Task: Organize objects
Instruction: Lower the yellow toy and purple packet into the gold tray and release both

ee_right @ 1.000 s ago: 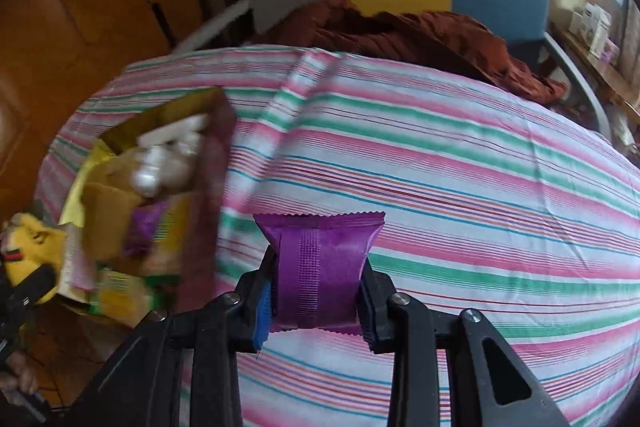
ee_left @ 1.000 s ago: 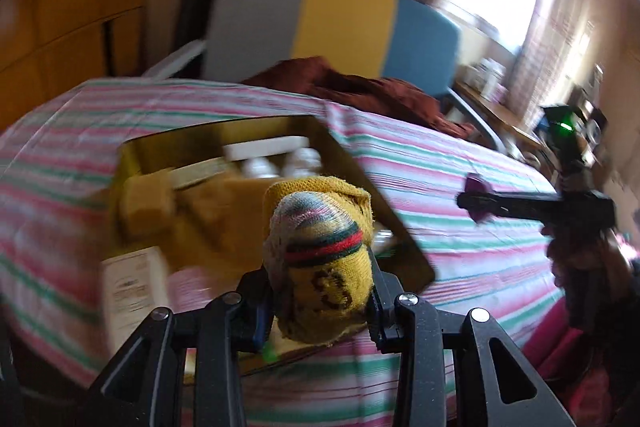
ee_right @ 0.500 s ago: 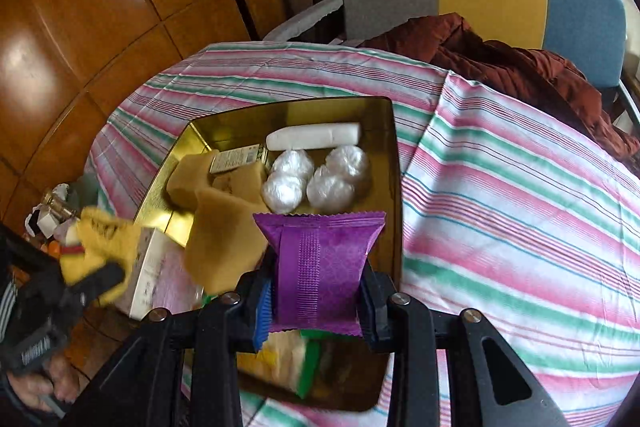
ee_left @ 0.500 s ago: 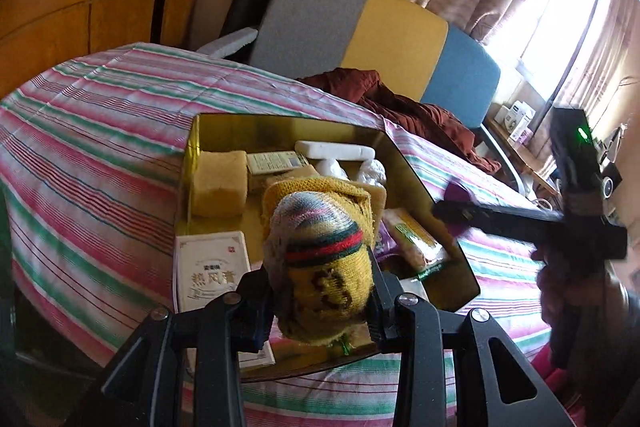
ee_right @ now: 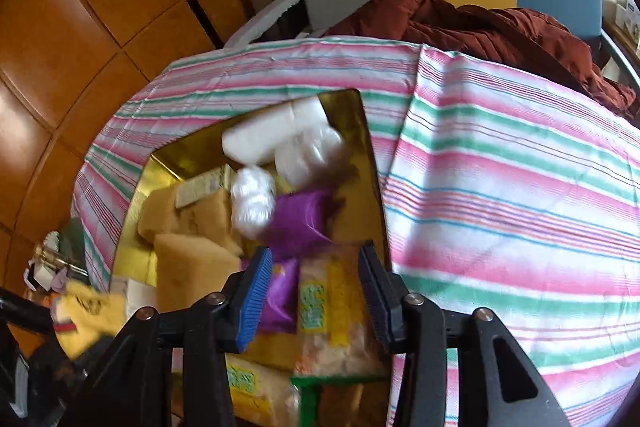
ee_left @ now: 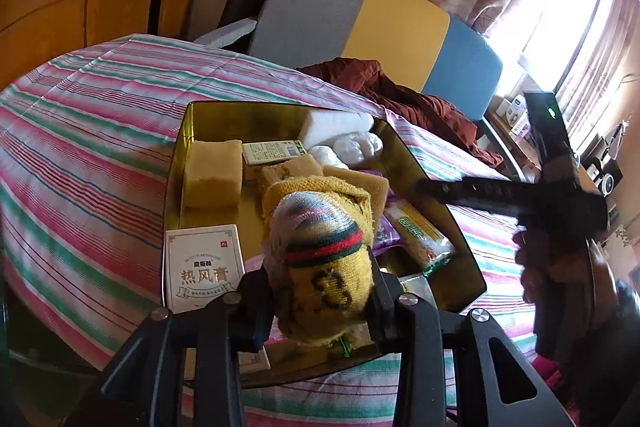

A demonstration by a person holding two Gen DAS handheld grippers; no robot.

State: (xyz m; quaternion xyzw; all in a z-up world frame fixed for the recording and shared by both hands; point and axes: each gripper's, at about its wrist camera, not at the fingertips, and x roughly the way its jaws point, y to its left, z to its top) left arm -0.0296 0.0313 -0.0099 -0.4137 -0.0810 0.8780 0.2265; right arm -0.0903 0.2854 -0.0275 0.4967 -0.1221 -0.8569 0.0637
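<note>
The right gripper [ee_right: 316, 291] has its blue-padded fingers [ee_right: 254, 293] spreading apart with nothing pressed between them. Just above them, at the centre of the right wrist view, a purple packet [ee_right: 298, 223] shows blurred over the gold tray [ee_right: 370, 163], apparently let go so that it drops in among the other goods. Beneath the fingers lie yellow snack packs [ee_right: 332, 311], a second purple wrapper, tan sponge blocks [ee_right: 188, 267] and white wrapped balls [ee_right: 252, 201].

The left gripper [ee_left: 320, 291], at the lower centre of its view, is closed hard on a rolled yellow sock [ee_left: 320, 247] with a red and green band. It hovers over the near edge of the tray, likely waiting its turn for a free spot. A white box [ee_left: 204, 269] with Chinese print lies at the tray's lower left.

The tray rests on a striped cloth [ee_left: 80, 155] covering the bench, with a grey, yellow and blue chair [ee_left: 372, 23] behind it.
</note>
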